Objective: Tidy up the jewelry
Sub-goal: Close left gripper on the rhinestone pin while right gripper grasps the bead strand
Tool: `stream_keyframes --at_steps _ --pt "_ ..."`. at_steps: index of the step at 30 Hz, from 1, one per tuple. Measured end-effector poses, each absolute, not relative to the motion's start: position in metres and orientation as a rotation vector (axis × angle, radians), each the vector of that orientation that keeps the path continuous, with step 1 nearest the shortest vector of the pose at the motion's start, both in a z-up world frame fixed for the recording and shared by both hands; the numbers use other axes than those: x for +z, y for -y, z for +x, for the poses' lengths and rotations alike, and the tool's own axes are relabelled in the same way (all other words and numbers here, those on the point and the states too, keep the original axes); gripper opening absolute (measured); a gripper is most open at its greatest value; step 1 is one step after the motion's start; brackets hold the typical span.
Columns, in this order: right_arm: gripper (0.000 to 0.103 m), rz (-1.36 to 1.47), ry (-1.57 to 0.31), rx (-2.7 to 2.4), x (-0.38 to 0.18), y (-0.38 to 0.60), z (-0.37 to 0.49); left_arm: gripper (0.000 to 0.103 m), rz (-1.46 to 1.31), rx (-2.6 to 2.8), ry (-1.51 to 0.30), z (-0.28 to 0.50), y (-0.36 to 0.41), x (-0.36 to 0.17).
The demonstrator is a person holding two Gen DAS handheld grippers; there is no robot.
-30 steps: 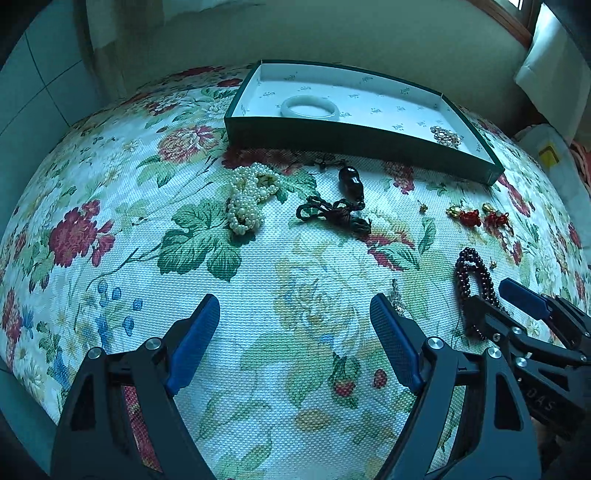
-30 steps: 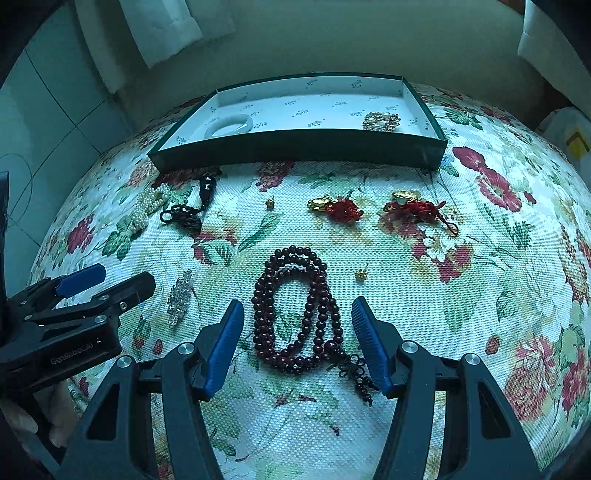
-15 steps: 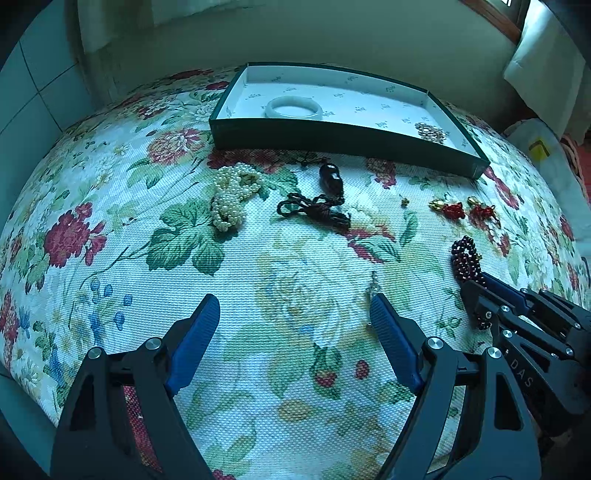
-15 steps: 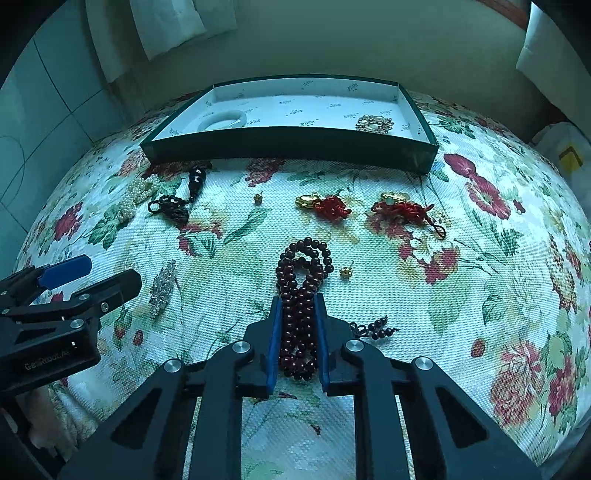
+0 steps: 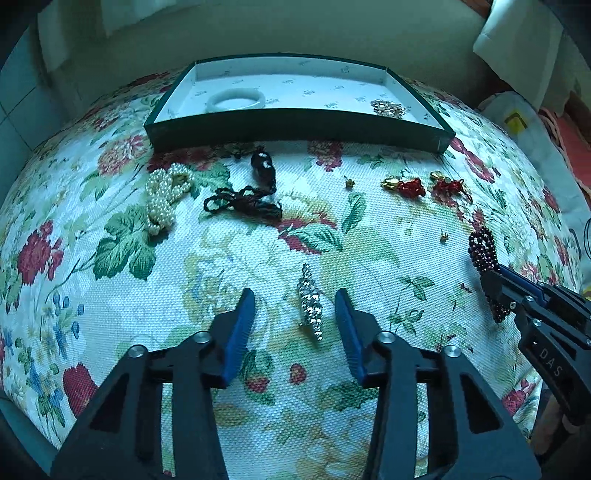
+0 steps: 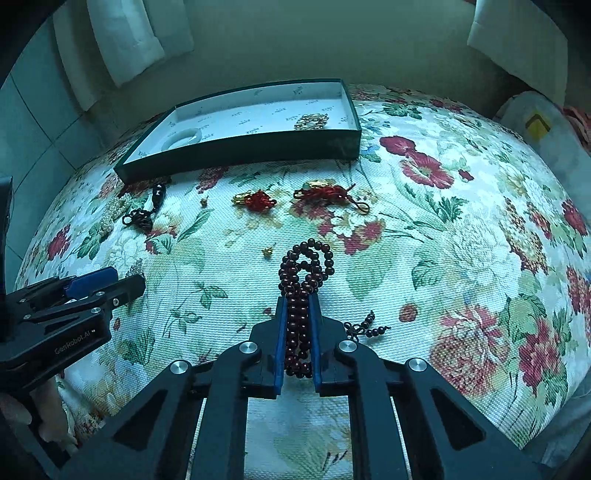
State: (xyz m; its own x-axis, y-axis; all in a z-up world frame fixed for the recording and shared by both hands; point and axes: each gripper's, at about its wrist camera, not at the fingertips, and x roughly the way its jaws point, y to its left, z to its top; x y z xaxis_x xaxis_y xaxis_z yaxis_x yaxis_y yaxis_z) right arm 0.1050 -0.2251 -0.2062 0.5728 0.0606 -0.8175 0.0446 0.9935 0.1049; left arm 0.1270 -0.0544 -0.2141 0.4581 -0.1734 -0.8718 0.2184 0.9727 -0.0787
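Tray (image 5: 295,127), upper frame: bangle (image 5: 236,100) and brooch (image 5: 388,108) stowed; right tongs (image 6: 298,328) clamped on bead string (image 6: 303,280), left tongs (image 5: 295,317) closing around clip (image 5: 310,302), untouched; rest loose.

"DAS" on right tongs (image 5: 491,271); "GenRobot.AI" on left tongs (image 6: 110,282)

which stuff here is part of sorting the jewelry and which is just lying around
Part of the job:
green tray
dark red beads, clamped in the right tongs
silver brooch, between the closing left tongs
pearls
black cord pendant
red tassel charms

Just lying about:
floral cloth
white curtain
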Motion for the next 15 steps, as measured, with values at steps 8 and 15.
stream_keyframes --at_steps 8,15 --pt "0.011 0.163 -0.953 0.010 -0.2068 0.2328 0.1049 0.012 0.078 -0.267 -1.054 0.1221 0.0615 -0.2144" --pt "0.011 0.176 -0.941 0.017 -0.2040 0.2329 0.1054 0.011 0.063 -0.266 -1.050 0.1218 0.0572 -0.2121"
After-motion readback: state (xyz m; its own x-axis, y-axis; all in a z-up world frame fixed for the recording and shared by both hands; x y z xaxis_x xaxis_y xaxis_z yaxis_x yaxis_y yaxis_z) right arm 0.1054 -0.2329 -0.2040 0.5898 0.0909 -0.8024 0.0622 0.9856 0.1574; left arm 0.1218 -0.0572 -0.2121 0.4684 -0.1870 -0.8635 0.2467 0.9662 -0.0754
